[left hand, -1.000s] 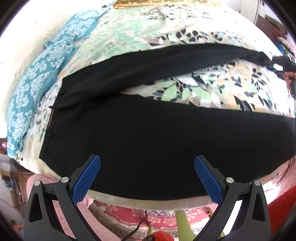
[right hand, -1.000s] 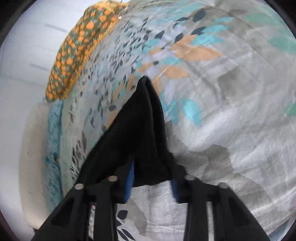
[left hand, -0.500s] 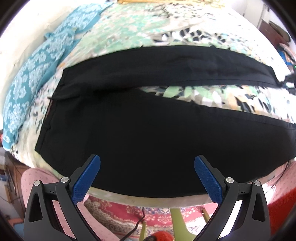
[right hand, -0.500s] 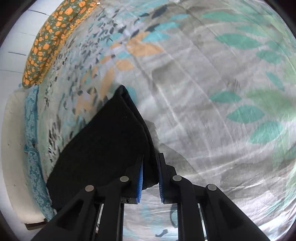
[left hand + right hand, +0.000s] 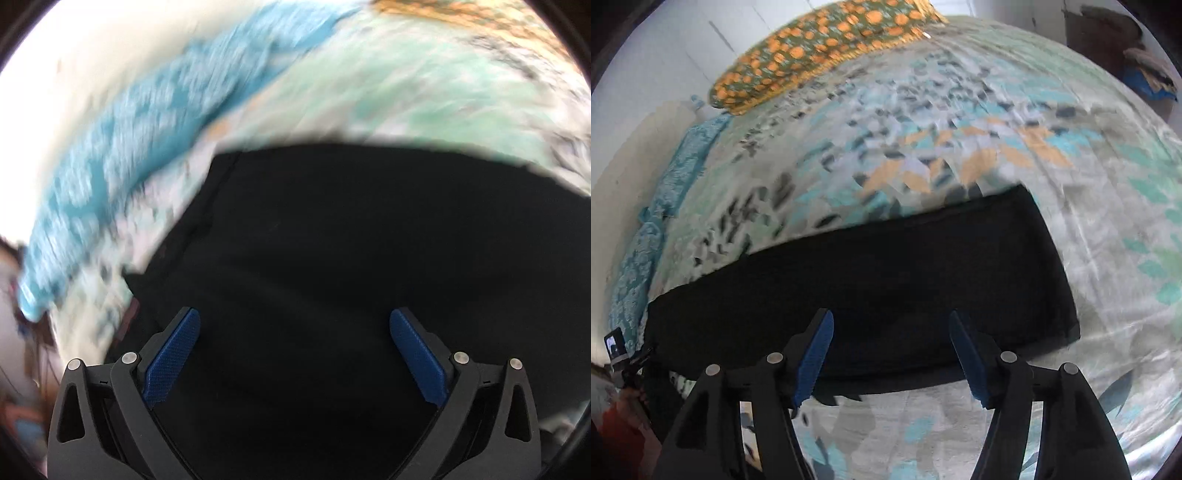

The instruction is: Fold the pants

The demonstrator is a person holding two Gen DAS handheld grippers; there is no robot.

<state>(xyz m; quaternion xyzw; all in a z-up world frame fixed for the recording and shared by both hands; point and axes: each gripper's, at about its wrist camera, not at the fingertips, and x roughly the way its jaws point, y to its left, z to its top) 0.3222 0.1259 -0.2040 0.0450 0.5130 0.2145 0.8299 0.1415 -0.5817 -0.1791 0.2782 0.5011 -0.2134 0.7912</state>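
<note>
Black pants (image 5: pixel 871 284) lie stretched in a long dark band across a leaf-print bedsheet (image 5: pixel 960 110), one leg laid over the other, as a person works over them with two hand-held grippers. The right gripper (image 5: pixel 890 347) hangs just above the near edge of the cloth with its blue-padded jaws spread apart and nothing between them; the square-cut leg hem sits ahead and to its right, and the rest of the garment runs off to its left. That flat, lengthwise lay appears deliberate: doubled along its length, the garment looks ready for a crosswise fold.

The left gripper (image 5: pixel 295 354) is also wide open and empty, poised low over the black fabric, which fills the space between and beyond its fingers. The seamed end of the pants, likely the waistband, lies ahead and to its left, suggesting that hand is lining up on the waist end while the other tends the hems. This view is smeared by motion, so finer detail is lost.

Beyond both grippers, a turquoise patterned pillow (image 5: pixel 122 177) and an orange-dotted pillow (image 5: pixel 820 48) rest against the wall. No brand, label or legible writing shows on the pants or bedding.
</note>
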